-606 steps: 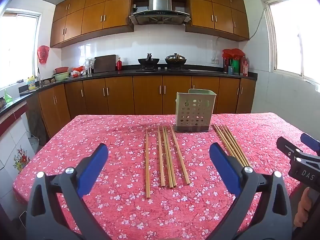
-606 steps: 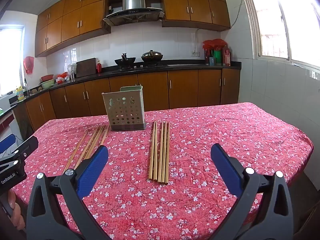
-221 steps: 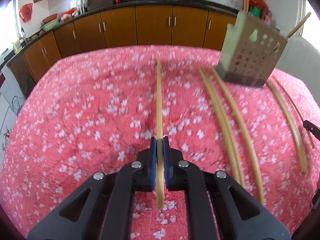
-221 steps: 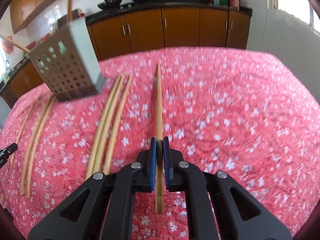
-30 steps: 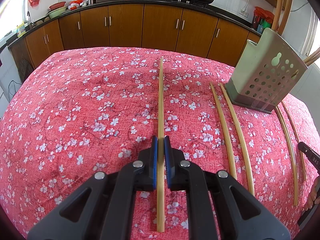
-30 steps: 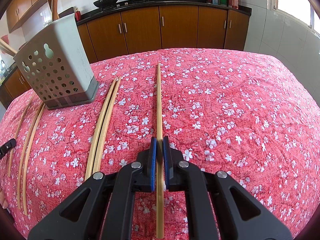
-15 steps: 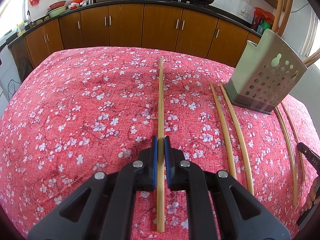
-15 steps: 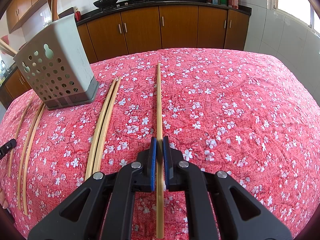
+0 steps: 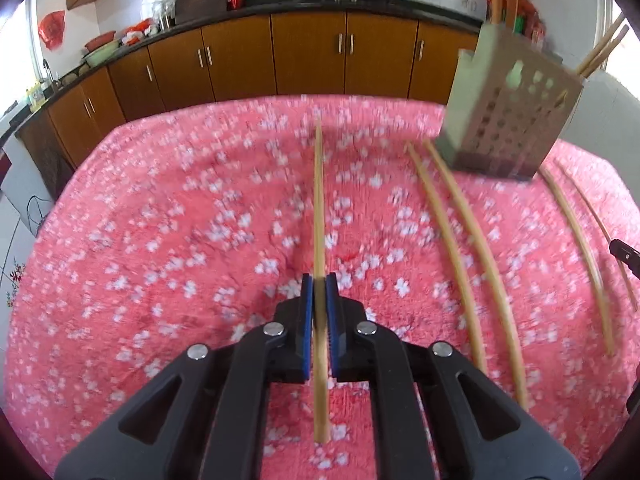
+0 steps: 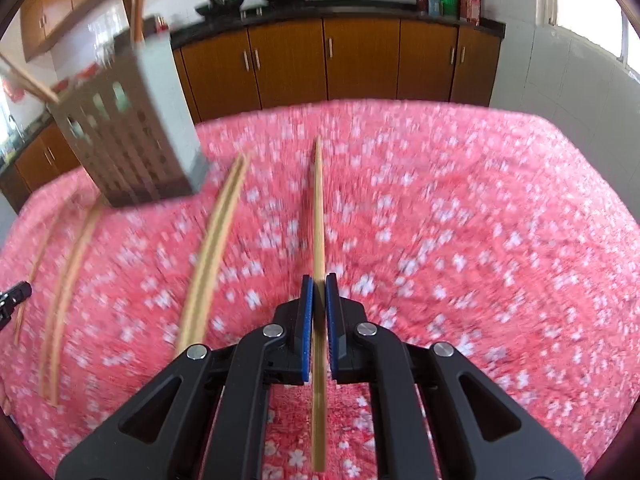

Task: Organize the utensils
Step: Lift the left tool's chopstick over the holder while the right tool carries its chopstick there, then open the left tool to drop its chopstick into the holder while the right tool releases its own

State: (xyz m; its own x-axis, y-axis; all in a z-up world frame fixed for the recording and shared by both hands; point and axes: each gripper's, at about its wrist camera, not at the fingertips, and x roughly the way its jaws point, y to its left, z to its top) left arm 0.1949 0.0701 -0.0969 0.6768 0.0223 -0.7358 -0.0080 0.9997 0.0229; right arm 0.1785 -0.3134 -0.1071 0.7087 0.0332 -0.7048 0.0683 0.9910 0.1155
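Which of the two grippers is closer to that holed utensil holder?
Right, slightly, it seems. The utensil holder stands ahead-left of the right gripper, looming larger; it stands ahead-right of the left gripper.

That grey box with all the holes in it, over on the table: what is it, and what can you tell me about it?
The perforated holder is a squarish, grey-green container, plastic by the look of it, with rows of round holes in its walls and a darker base. It stands on the floral pink tablecloth toward the far side of the table. Several wooden chopsticks stick out of its open top, leaning at different angles. More chopsticks lie on the cloth to either side of it. Both views are blurred, so finer detail is unclear. Neither gripper touches it.
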